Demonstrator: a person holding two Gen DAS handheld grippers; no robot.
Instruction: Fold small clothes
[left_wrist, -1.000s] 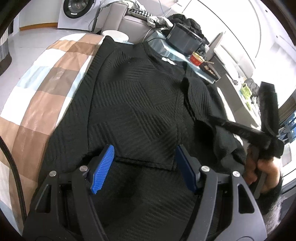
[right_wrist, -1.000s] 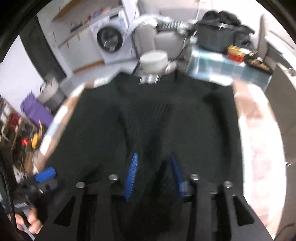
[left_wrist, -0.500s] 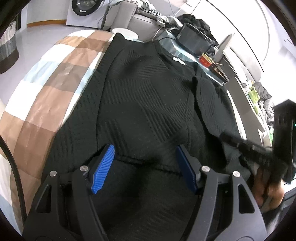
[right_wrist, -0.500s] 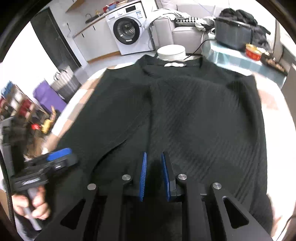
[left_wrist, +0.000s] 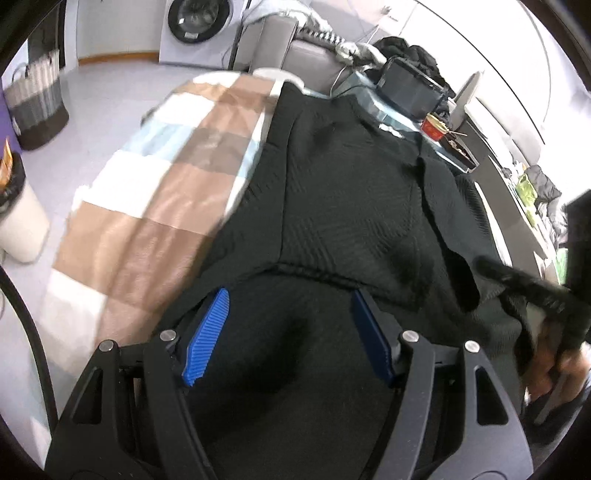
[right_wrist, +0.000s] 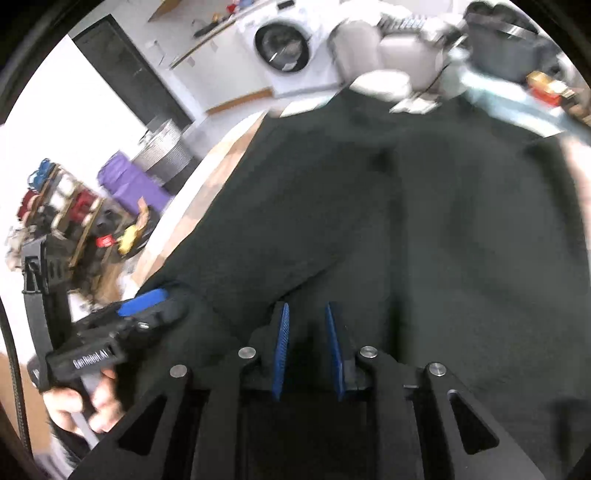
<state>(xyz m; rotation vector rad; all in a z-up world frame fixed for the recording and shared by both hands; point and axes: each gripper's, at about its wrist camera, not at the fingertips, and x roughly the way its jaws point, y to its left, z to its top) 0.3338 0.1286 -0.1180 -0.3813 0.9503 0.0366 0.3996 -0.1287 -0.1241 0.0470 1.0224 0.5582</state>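
A black textured sweater (left_wrist: 343, 206) lies flat on a checked brown, white and pale blue blanket (left_wrist: 155, 206), with both sleeves folded in over its body. My left gripper (left_wrist: 288, 332) is open, hovering low over the sweater's near hem. My right gripper (right_wrist: 306, 347) also hovers over the near hem of the sweater (right_wrist: 424, 229), its blue pads a narrow gap apart with no cloth visibly between them. Each gripper shows in the other's view, the right one (left_wrist: 532, 291) and the left one (right_wrist: 122, 332), held by hands at the sweater's sides.
A washing machine (left_wrist: 195, 26), a grey sofa (left_wrist: 295, 48) and a low table with a black pot (left_wrist: 410, 88) stand beyond the collar. A striped basket (left_wrist: 37, 99) and a white bin (left_wrist: 18, 218) stand on the floor at left. Shelves of clutter (right_wrist: 66, 206) lie far left.
Both grippers have drawn back toward the near hem. The right gripper's pads, nearly together half a second ago, have opened a little. The sweater lies as it did.
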